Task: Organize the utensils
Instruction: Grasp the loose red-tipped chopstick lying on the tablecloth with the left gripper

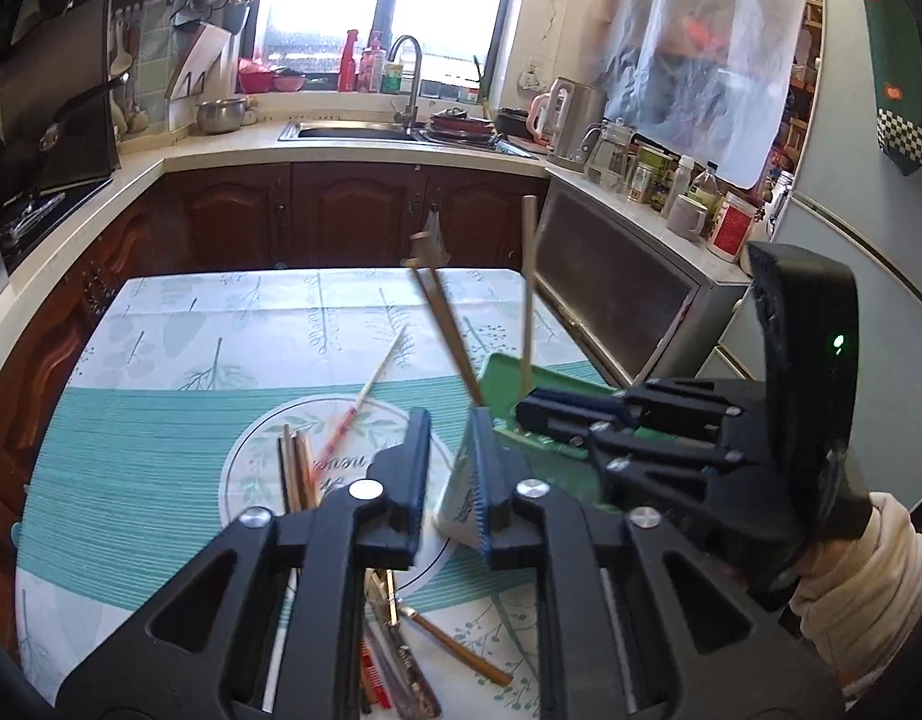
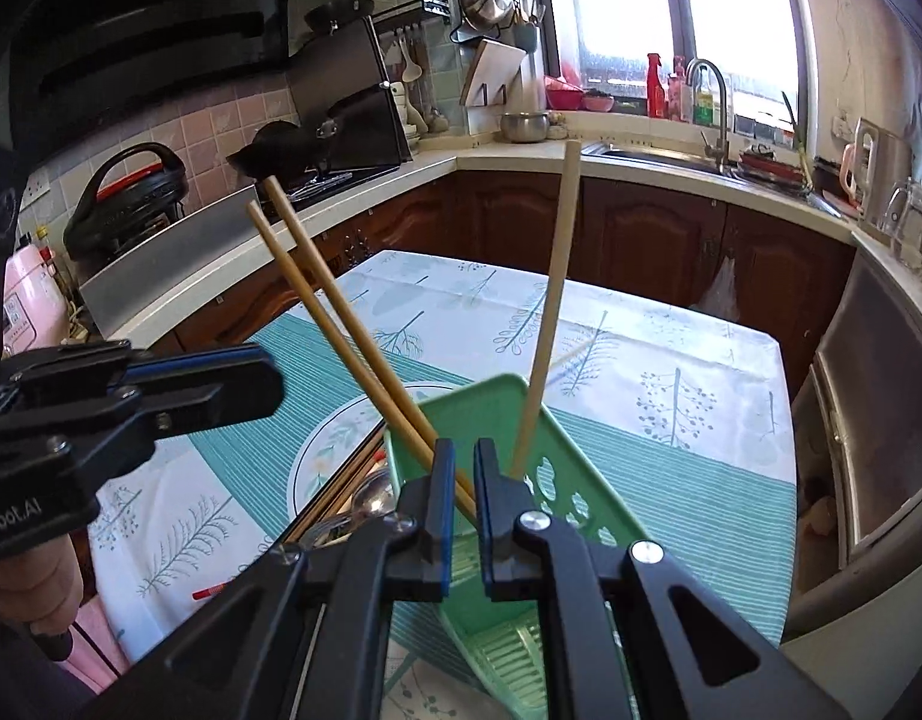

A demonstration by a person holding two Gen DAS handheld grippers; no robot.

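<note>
We tip a green plastic holder (image 2: pixel 524 450) over a table in a home kitchen, our right tongs (image 2: pixel 461 474) closed on its rim so that it stays put while chopsticks go in. Three are already inside: a darker pair of chopsticks (image 2: pixel 335 312) leaning left and one pale chopstick (image 2: pixel 551 300) standing nearly upright. Our left tongs (image 1: pixel 449 450), just beside the holder, stand partly open with nothing between the jaws, apparently free for another pick. More loose chopsticks (image 1: pixel 296 468) and other utensils lie on the tablecloth (image 1: pixel 131 420) below, with a single red-and-white chopstick (image 1: pixel 365 396) lying apart from them, so by our reckoning much of the sorting remains. The cloth is teal and white with a leaf print and a round motif. Behind it run dark wooden cabinets (image 1: pixel 341 210), a pale counter, a sink (image 1: pixel 347 132) under a bright window, a kettle (image 1: pixel 572 120) and jars to the right.
</note>
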